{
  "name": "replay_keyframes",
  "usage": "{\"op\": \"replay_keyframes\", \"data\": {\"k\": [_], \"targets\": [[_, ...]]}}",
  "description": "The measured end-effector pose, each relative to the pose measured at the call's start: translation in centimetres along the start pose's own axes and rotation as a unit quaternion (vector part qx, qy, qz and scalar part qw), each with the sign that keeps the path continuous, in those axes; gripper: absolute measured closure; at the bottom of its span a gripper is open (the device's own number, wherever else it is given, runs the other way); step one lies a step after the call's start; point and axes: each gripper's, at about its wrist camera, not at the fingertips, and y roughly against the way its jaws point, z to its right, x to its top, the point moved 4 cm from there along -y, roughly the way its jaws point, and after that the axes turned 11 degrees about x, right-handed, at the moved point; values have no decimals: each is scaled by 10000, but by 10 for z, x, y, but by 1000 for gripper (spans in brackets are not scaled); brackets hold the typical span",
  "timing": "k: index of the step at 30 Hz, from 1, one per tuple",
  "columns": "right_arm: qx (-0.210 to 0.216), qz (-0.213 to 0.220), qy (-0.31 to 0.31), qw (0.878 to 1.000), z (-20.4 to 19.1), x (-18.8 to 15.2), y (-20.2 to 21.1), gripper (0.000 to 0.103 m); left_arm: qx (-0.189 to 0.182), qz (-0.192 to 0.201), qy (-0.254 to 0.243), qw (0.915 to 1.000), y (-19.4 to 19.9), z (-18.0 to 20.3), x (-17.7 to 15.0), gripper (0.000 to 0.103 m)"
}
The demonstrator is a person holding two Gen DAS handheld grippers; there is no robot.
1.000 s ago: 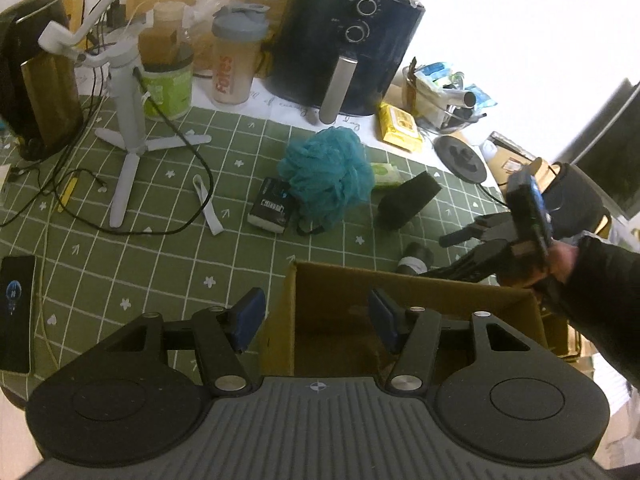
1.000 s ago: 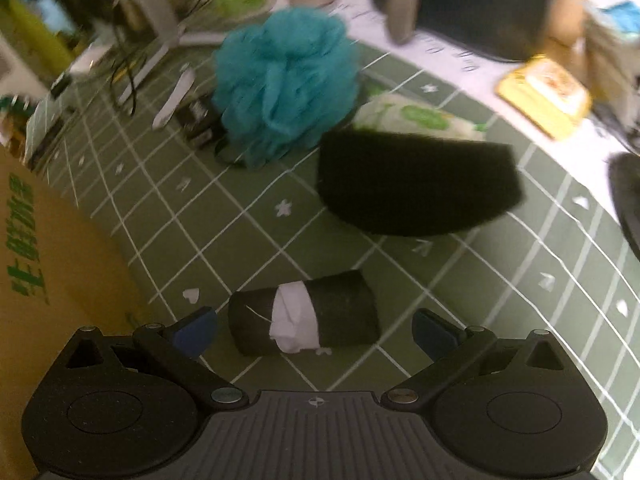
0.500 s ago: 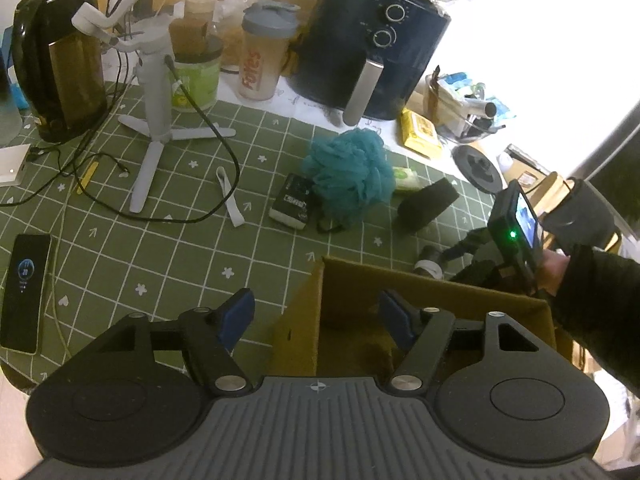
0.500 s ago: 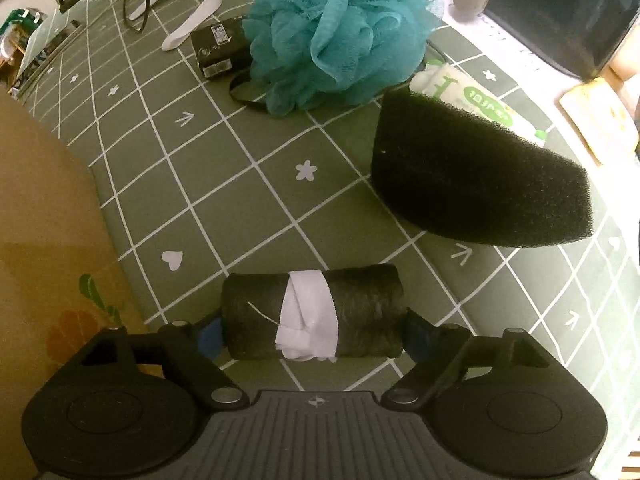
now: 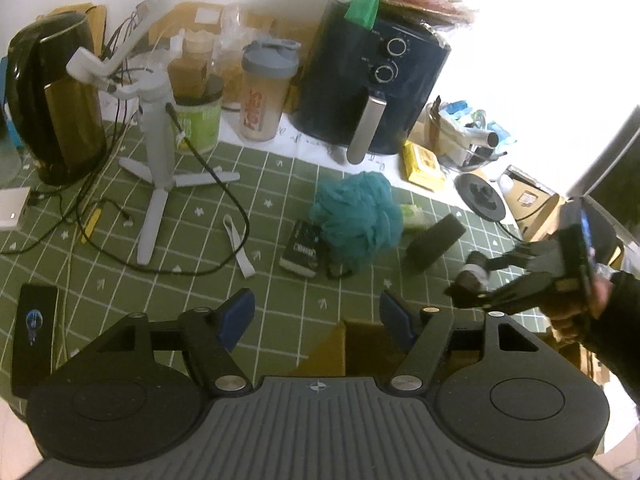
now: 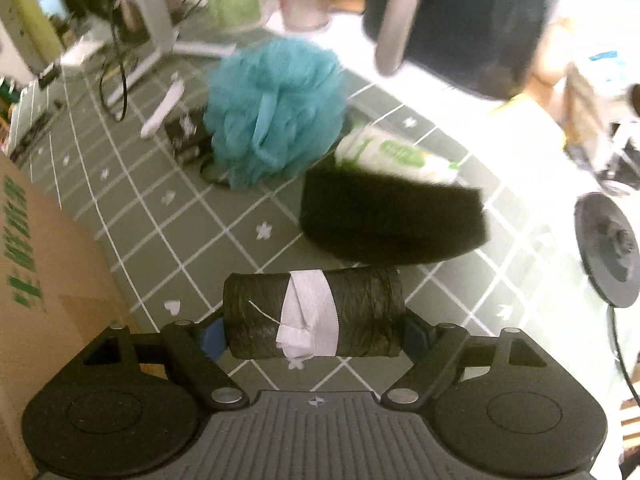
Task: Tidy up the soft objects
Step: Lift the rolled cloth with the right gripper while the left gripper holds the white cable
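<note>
A black roll with a white band sits crosswise between my right gripper's pads, held just above the green mat; the left wrist view shows this roll in the right gripper, held up at the right. My left gripper stands open with nothing in it, over the near corner of the cardboard box. A teal bath pouf, a black foam sponge and a white-green wipes packet lie on the mat.
At the back stand a dark air fryer, a kettle, a shaker bottle and a white tripod with cables. A phone lies at the left. A small black box and a white strap lie mid-mat.
My right gripper closed on the black roll and lifted it off the mat. The left gripper drew back from the box, and its jaws widened a little.
</note>
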Motion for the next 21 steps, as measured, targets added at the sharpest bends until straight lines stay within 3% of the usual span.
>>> {"op": "replay_keyframes", "data": {"k": [14,21], "targets": [[-426,776,-464,9950,-10,-17,76,18,83,157,-493,9986,-59,-7,13,36],[-619,1019,-828,9894,-15,-36,98,18,285,82,-952,9950,-109,-6,-2,47]]}}
